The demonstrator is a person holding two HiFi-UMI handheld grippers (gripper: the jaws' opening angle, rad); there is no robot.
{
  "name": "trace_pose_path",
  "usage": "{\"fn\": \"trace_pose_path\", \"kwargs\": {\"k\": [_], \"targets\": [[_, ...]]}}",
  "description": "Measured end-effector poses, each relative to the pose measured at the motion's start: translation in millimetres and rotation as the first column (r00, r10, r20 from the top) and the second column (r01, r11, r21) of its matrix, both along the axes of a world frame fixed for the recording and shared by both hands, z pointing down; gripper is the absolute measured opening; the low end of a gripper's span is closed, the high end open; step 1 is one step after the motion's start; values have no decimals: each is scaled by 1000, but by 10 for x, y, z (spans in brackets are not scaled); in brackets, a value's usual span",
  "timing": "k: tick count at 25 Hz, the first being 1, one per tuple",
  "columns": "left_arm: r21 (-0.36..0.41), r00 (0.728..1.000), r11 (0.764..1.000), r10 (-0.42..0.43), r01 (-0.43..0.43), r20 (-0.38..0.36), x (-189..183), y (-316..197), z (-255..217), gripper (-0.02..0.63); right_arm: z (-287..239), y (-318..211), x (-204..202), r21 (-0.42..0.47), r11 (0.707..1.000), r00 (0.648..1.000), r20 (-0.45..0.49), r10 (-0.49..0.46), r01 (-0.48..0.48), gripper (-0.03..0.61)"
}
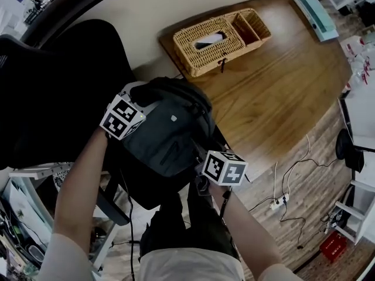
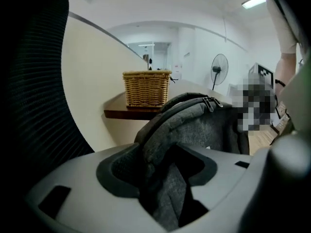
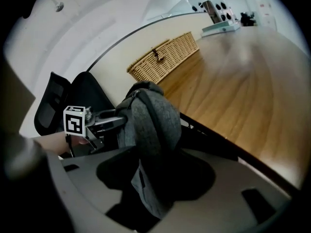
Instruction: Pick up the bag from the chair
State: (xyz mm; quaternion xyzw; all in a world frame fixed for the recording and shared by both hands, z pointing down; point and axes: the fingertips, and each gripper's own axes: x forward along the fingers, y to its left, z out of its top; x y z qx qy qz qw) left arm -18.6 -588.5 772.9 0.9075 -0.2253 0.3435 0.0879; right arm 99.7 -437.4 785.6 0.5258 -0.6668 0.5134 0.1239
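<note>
A dark grey backpack [image 1: 170, 136] hangs between my two grippers, beside the black mesh chair [image 1: 53, 92] and just off the wooden table's near corner. My left gripper [image 1: 137, 113] is shut on the bag's fabric at its upper left; in the left gripper view the grey cloth [image 2: 167, 178] is pinched between the jaws. My right gripper [image 1: 202, 171] is shut on the bag's lower right side, with grey fabric [image 3: 146, 188] clamped in its jaws. The left gripper's marker cube [image 3: 74, 120] shows across the bag in the right gripper view.
A wicker basket [image 1: 220, 40] stands on the wooden table [image 1: 281, 92], with a teal-and-white device [image 1: 312, 13] at the far edge. Cables and a power strip [image 1: 278, 202] lie on the floor at right. A red crate [image 1: 334, 246] and white shelving sit at the lower right.
</note>
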Motion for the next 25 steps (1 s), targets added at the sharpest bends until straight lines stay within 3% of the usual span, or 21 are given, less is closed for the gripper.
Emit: {"fn": "trace_pose_path", "kwargs": {"k": [3,6,9,13,19,25], "targets": [[8,1000,1000,12,-12,-3,-55,89,-109,167,-23,69,-35,-7,1000,999,46,-10,10,144],[25,1000,1000,-7,7,-5,-172,259,-253,135,-130,178,-165,1,999,993,102,-51,51,98],[17,992,994,-107,108,-59,-425,482,-465,118,-321,311,-376,45,990,981,132,-139,134,84],[30,960,968,-242,248,-138,-892,898,-833,100,-702,472,-668,122,958,956,106,-274,261,78],[87,889,901,-397,425,-229,-1300,1357,-1644,94,-1464,544,-846,232,866,888,12,-459,444,78],[158,808,810,-503,564,-308,-1562,1741,-2707,95,-2530,523,-966,369,716,797,-138,-588,593,77]]}}
